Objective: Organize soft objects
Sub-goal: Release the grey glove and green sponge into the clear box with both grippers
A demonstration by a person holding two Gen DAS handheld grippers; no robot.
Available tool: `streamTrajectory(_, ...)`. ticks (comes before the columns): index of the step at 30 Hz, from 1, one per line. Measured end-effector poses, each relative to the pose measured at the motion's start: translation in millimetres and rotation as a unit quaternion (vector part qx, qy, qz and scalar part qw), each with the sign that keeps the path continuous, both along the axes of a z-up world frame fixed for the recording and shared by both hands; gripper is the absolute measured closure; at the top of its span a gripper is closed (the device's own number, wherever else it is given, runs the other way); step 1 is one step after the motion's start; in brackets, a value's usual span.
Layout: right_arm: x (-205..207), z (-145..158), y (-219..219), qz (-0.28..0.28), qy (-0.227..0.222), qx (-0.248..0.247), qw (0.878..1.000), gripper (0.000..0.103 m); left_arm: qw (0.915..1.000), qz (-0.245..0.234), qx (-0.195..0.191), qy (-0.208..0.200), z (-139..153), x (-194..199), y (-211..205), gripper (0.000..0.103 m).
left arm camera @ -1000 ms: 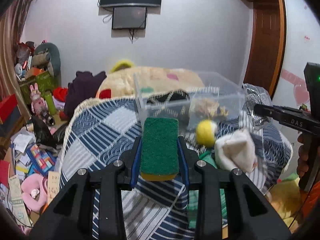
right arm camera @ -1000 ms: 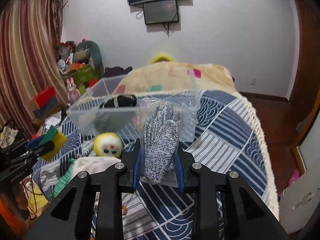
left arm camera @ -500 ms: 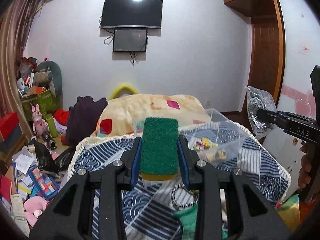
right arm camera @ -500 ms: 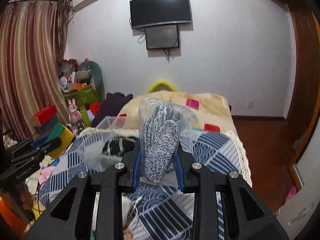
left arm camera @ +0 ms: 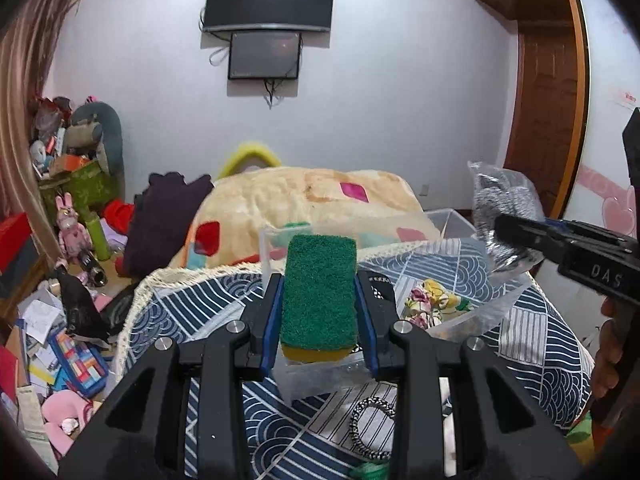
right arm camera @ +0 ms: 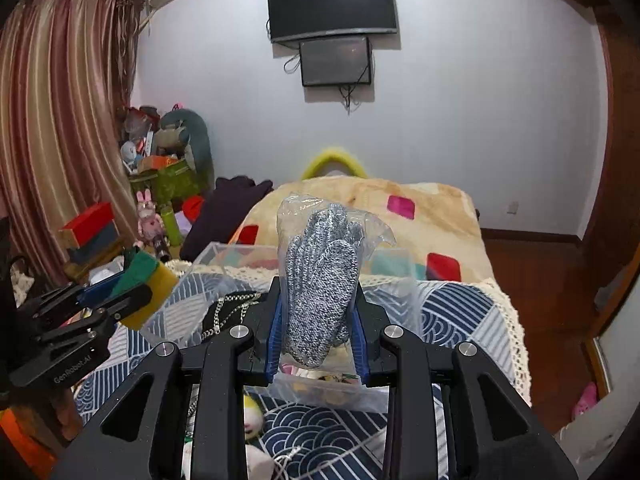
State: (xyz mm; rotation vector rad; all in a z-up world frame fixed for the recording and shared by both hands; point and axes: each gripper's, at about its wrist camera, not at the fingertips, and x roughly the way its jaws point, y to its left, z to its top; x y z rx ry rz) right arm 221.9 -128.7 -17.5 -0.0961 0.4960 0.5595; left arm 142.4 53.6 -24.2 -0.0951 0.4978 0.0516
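Observation:
My left gripper point(left arm camera: 319, 300) is shut on a green and yellow sponge point(left arm camera: 319, 292), held above the bed just short of a clear plastic bin point(left arm camera: 460, 236). It also shows at the left of the right wrist view point(right arm camera: 132, 296). My right gripper point(right arm camera: 318, 312) is shut on a grey knit glove in a clear bag point(right arm camera: 320, 276), held over the same bin point(right arm camera: 224, 256). The bagged glove shows at the right of the left wrist view point(left arm camera: 504, 208). The bin holds a dark item with a chain point(right arm camera: 228, 312) and a floral cloth point(left arm camera: 432, 304).
The bed has a blue and white patterned cover point(left arm camera: 532, 344) and a cream blanket point(left arm camera: 304, 196). A beaded ring point(left arm camera: 372, 424) and a yellow plush ball point(right arm camera: 252, 416) lie on the cover below the grippers. Cluttered toys and boxes point(left arm camera: 72, 216) fill the floor at left.
Both grippers rose and tilted up, then came back down a little toward the bin. The sponge and the bagged glove stayed gripped throughout.

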Motion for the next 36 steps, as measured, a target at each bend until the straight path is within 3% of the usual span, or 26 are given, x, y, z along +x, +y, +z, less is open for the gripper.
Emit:
streamTrajectory(7, 15, -26, 20, 0.019, 0.045, -0.012, 0.999, 0.077, 0.9995, -0.004, -0.004, 0.032, -23, 28, -8, 0.069)
streamTrajectory(18, 30, -47, 42, 0.037, 0.078, -0.064, 0.994, 0.076, 0.9983, -0.013, -0.007, 0.057, -37, 44, -12, 0.069)
streamTrajectory(23, 31, -50, 38, 0.04, 0.094, -0.06, 0.993, 0.075, 0.9978, -0.018, -0.008, 0.063, -36, 44, -15, 0.059)
streamTrajectory(25, 33, -50, 35, 0.041, 0.1, -0.055, 0.993, 0.069, 0.9981, -0.016, -0.005, 0.059, -34, 41, -16, 0.04)
streamTrajectory(27, 32, -48, 31, 0.038, 0.098, -0.054, 0.993, 0.063, 0.9984, -0.017, -0.005, 0.053, -31, 35, -18, 0.034)
streamTrajectory(31, 23, -38, 21, 0.034, 0.082, -0.045, 0.995, 0.055, 0.9978, -0.025, -0.01, 0.061, -28, 29, -18, 0.034)
streamTrajectory(36, 13, -20, 10, 0.032, 0.064, -0.025, 0.997, 0.054, 0.9984, -0.026, -0.003, 0.05, -16, 14, -18, 0.034)
